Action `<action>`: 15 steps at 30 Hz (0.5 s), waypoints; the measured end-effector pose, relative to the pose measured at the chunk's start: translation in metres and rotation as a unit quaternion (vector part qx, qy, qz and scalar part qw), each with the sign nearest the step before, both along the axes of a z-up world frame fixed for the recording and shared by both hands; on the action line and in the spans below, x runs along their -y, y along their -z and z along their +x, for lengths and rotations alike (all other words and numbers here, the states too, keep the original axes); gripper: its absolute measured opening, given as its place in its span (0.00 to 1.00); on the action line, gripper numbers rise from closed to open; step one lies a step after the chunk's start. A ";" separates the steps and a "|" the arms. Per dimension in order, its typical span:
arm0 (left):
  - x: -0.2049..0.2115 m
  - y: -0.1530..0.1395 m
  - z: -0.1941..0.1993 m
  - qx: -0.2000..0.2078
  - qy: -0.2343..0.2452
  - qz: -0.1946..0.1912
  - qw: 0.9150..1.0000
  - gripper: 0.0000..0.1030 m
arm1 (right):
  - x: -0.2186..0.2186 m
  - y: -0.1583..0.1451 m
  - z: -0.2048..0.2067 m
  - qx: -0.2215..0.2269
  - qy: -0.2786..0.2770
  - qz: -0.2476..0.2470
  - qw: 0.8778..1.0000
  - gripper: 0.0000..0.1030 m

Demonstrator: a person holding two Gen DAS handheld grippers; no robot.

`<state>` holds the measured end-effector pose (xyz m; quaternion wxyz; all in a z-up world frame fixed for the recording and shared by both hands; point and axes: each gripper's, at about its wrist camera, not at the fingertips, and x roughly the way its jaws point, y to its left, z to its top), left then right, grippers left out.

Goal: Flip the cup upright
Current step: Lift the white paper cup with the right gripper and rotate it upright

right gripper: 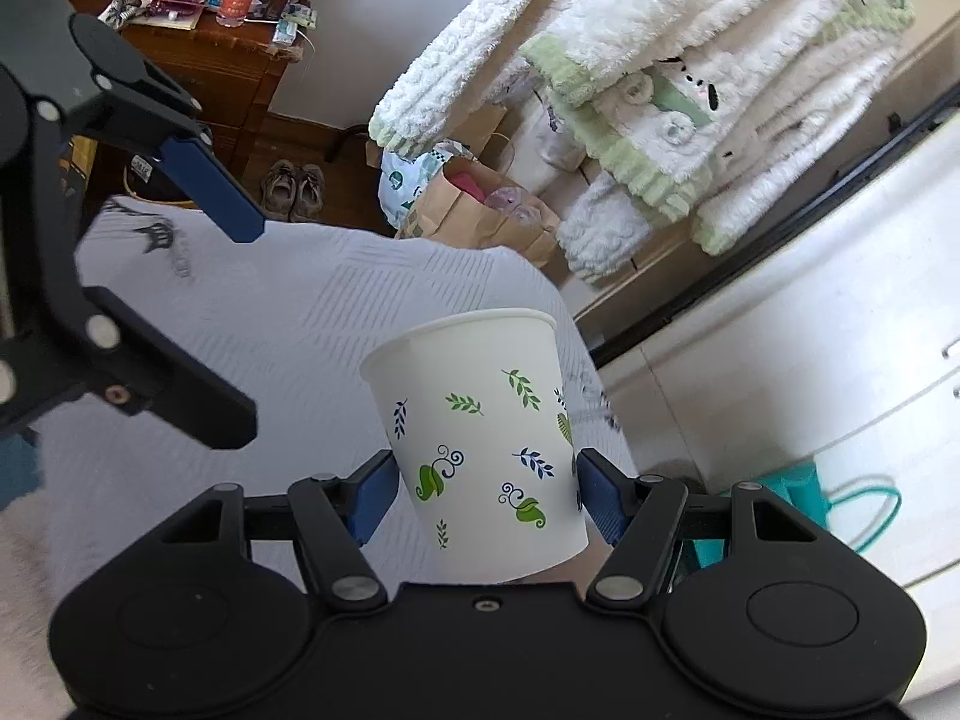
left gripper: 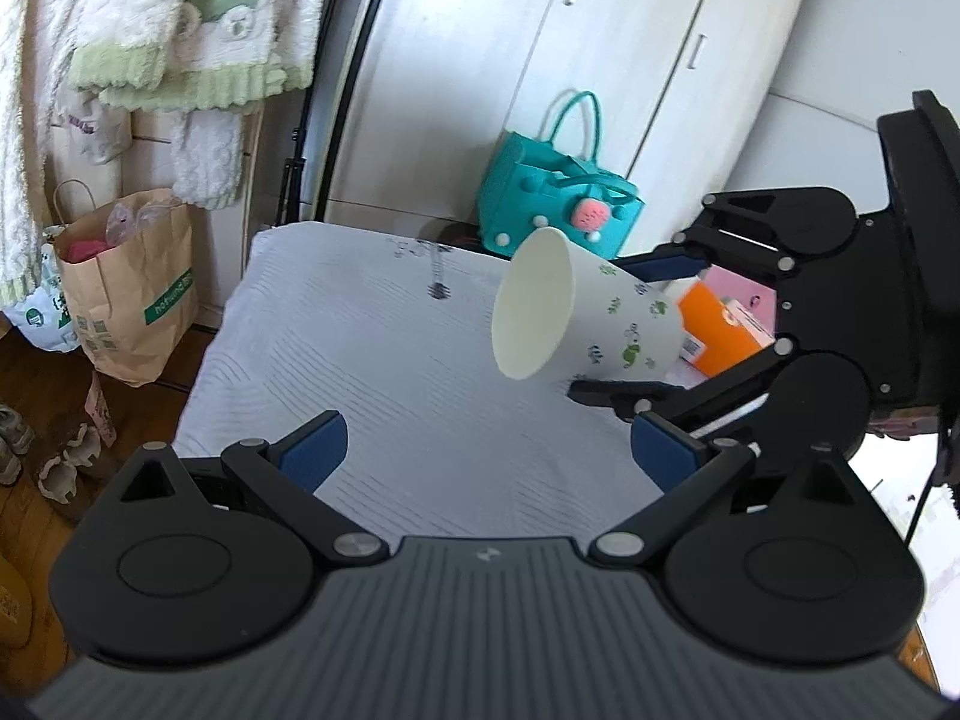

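A white paper cup [right gripper: 489,438] with green and blue leaf prints is held in the air above a table covered by a white cloth [left gripper: 372,372]. My right gripper [right gripper: 487,501] is shut on its lower half. In the left wrist view the cup [left gripper: 591,315] lies tilted on its side, its open mouth facing left, with the right gripper [left gripper: 624,330] around its base end. My left gripper [left gripper: 489,450] is open and empty, low over the cloth, short of the cup. It also shows at the left of the right wrist view [right gripper: 240,324].
A teal handbag [left gripper: 561,204] stands behind the table by a white wardrobe [left gripper: 600,60]. An orange box [left gripper: 717,330] lies at the table's right. A brown paper bag [left gripper: 126,288] and shoes sit on the wood floor at left. Fluffy garments [right gripper: 690,90] hang nearby.
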<state>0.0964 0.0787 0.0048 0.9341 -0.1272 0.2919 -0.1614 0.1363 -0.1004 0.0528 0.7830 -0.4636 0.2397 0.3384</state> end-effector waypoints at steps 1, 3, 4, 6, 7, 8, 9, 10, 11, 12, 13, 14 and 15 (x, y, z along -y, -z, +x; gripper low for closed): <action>0.003 -0.001 -0.004 0.001 0.003 0.001 1.000 0.99 | 0.004 -0.001 -0.004 0.001 0.005 -0.002 1.000 0.68; 0.008 -0.003 -0.009 0.004 0.009 0.002 1.000 0.99 | 0.013 -0.001 -0.015 0.002 0.016 -0.008 1.000 0.68; 0.011 -0.004 -0.013 0.005 0.012 0.003 1.000 0.99 | 0.018 0.000 -0.018 0.004 0.022 -0.012 1.000 0.68; 0.018 -0.004 -0.017 0.004 0.021 0.005 1.000 0.99 | 0.027 0.001 -0.024 -0.002 0.033 -0.015 0.999 0.68; 0.022 -0.004 -0.019 0.004 0.028 0.003 1.000 0.99 | 0.033 0.003 -0.027 -0.007 0.041 -0.015 0.999 0.68; 0.025 -0.003 -0.020 0.003 0.035 0.002 0.999 0.99 | 0.039 0.004 -0.030 -0.011 0.050 -0.014 0.999 0.68; 0.029 -0.003 -0.022 0.001 0.040 0.001 0.999 0.99 | 0.045 0.006 -0.031 -0.016 0.057 -0.014 0.998 0.68; 0.033 -0.003 -0.023 0.000 0.046 0.002 0.999 0.99 | 0.050 0.008 -0.032 -0.019 0.064 -0.013 0.998 0.68; 0.037 -0.003 -0.024 -0.002 0.051 0.004 0.999 0.99 | 0.055 0.010 -0.033 -0.023 0.074 -0.013 0.997 0.68; 0.040 -0.003 -0.026 -0.002 0.054 0.004 0.999 0.99 | 0.062 0.013 -0.033 -0.031 0.085 -0.010 0.996 0.68; 0.044 -0.003 -0.027 -0.003 0.058 0.004 0.998 0.99 | 0.067 0.015 -0.033 -0.038 0.093 -0.008 0.995 0.68; 0.047 -0.003 -0.028 -0.003 0.062 0.003 0.998 0.99 | 0.072 0.017 -0.033 -0.043 0.101 -0.006 0.994 0.68; 0.051 -0.004 -0.029 -0.004 0.065 0.002 0.998 0.99 | 0.077 0.020 -0.032 -0.049 0.113 -0.003 0.992 0.68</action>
